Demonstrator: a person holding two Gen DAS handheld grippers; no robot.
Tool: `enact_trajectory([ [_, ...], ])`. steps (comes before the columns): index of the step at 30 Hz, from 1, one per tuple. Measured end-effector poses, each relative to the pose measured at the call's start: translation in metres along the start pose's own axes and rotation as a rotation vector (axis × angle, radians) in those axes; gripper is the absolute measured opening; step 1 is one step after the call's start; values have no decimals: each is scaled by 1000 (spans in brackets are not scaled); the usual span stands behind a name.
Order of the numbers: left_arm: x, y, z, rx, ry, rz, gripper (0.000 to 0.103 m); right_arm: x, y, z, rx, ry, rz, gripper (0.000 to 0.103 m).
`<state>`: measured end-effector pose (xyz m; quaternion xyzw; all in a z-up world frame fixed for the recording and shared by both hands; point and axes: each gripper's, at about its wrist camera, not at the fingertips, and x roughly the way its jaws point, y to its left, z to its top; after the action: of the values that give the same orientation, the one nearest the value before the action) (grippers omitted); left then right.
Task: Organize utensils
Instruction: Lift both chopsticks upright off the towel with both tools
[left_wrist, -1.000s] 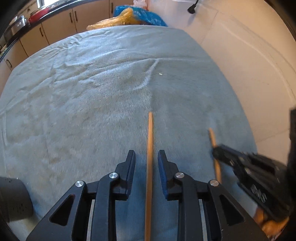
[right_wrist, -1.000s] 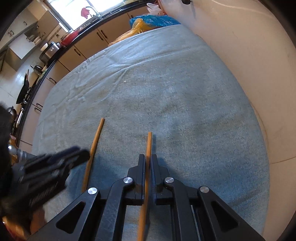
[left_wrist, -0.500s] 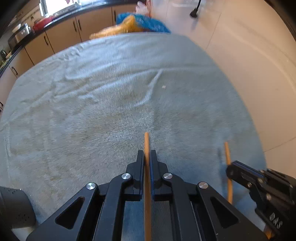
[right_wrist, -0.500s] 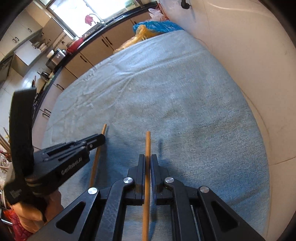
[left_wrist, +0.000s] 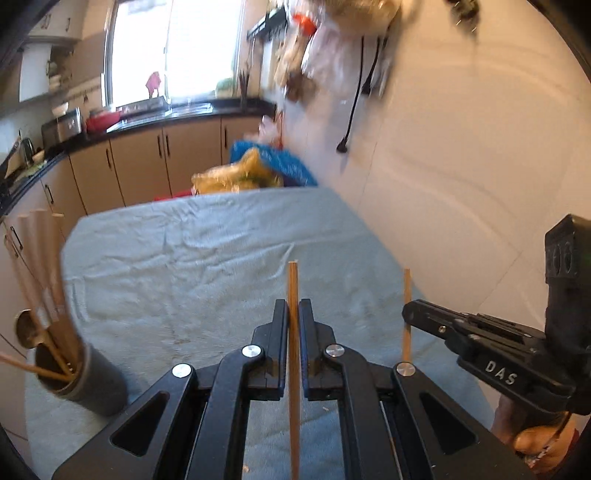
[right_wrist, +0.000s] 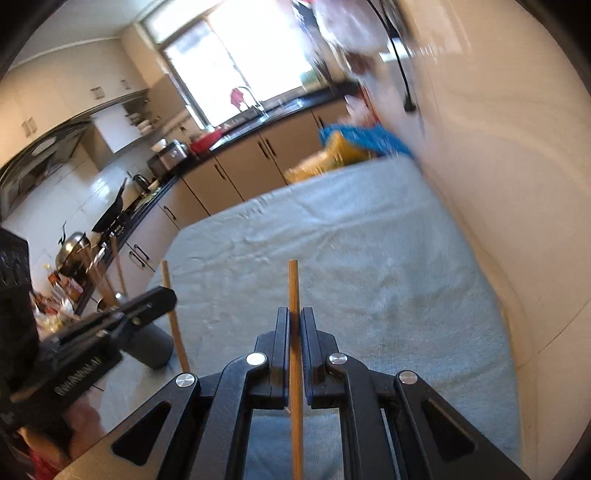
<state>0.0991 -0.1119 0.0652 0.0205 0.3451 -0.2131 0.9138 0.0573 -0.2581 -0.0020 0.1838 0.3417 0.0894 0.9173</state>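
Above table (left_wrist: 207, 258): both chopsticks lifted clear.
Left gripper (left_wrist: 293, 314): jaws clamped on left chopstick (left_wrist: 293, 284).
Right gripper (right_wrist: 294, 321): jaws clamped on right chopstick (right_wrist: 293, 284).
Left to do: drop both into holder (left_wrist: 88, 384), already holding utensils.

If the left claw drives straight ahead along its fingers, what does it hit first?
Probably the blue cloth on the table; nothing stands on it ahead. The left claw, shut on a chopstick, points along it toward the bags at the far edge. Depth is unclear.

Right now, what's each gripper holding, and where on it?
Left gripper is shut on a wooden chopstick, gripped along the shaft below its tip. Right gripper is shut on a second chopstick, likewise.
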Motion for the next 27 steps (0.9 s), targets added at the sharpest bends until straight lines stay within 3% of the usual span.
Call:
enact_trajectory([
  [9, -43, 5, -16, 27, -82, 5, 5, -38, 46, -23, -140, -149, -49, 5],
  [27, -83, 28, -20, -1, -138, 14, 5, -55, 82, -24, -209, -202, -38, 5],
])
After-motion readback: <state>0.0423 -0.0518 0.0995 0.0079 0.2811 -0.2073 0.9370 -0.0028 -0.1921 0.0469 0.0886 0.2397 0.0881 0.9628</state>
